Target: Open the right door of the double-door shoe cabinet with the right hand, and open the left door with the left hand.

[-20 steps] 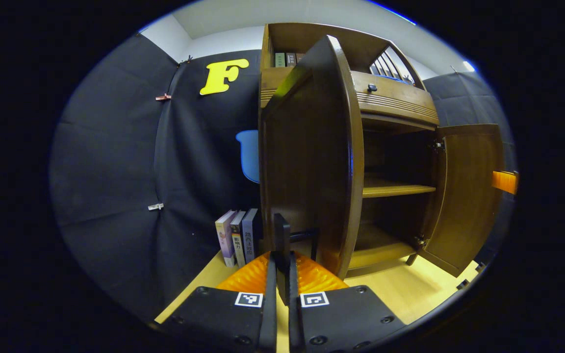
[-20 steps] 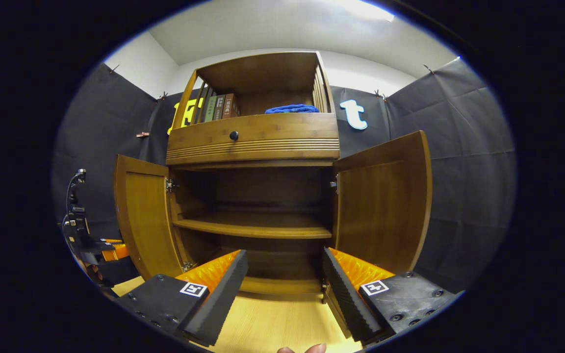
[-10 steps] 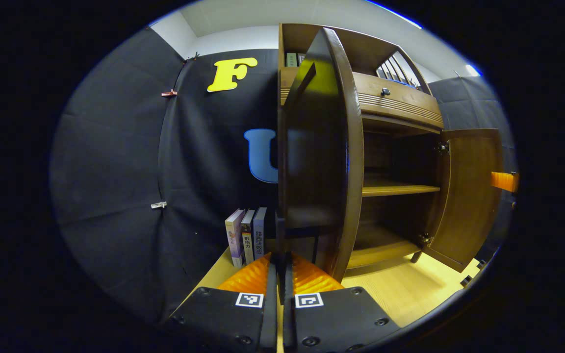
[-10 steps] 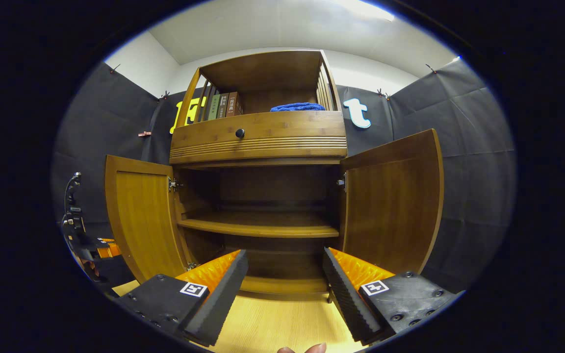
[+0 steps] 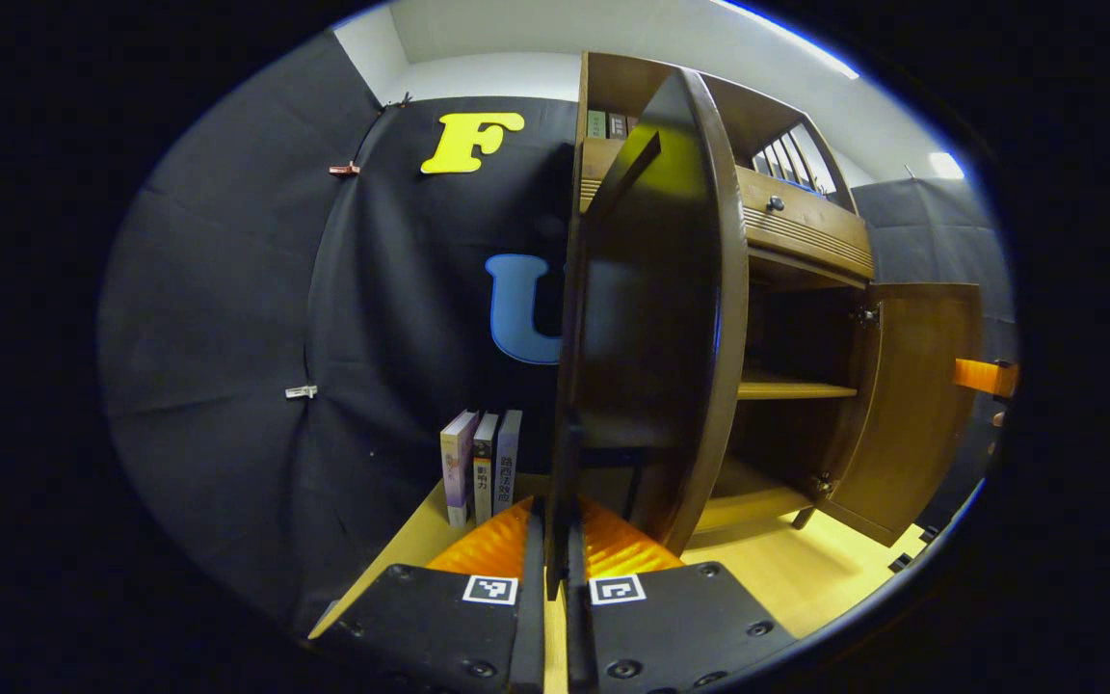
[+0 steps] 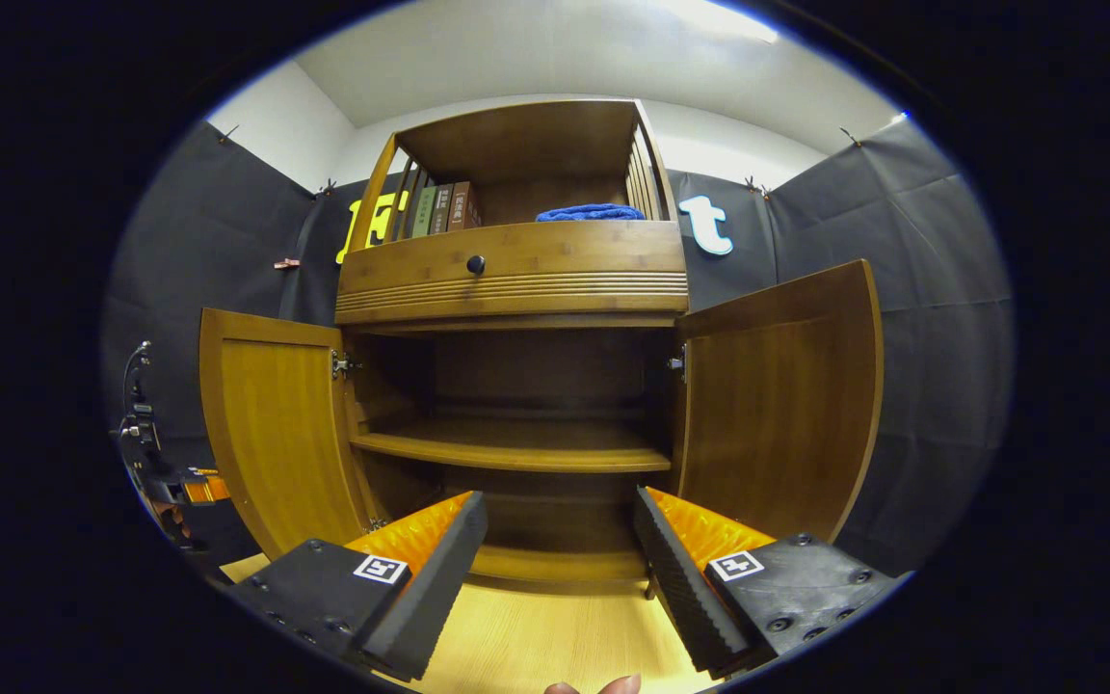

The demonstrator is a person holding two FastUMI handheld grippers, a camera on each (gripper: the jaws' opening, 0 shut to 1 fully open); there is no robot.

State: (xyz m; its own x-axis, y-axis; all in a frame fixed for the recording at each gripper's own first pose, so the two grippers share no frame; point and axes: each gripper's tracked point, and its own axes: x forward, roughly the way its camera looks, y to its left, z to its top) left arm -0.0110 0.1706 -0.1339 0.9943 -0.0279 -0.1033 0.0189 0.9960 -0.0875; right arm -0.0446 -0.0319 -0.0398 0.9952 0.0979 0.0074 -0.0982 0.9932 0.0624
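The shoe cabinet (image 6: pixel 516 366) is big, made of hard brown wood, and stands on the pale wood floor (image 6: pixel 555 636). It looks heavy and stiff, so it should stay put when a door is pulled. Both doors are swung out now, and the shelf (image 6: pixel 512 451) inside is bare.

The left door (image 5: pixel 647 318) is a flat, stiff board on hinges. It looks smooth, so it could slip. The best place to hold it is the free edge, far from the hinges, where it swings most easily. The left gripper (image 5: pixel 555 564) has its jaws nearly closed on something thin at the bottom of that door. I think it is the door's lower edge, but I cannot tell for sure.

The right door (image 6: pixel 772 405) stands wide open, well apart from the right gripper (image 6: pixel 560 569), whose jaws are wide and hold nothing.

Three books (image 5: pixel 483 465) stand by the black cloth wall, near the left door.

Compared with a second ago, the left door has swung further out in the right gripper view. The right door has hardly moved.
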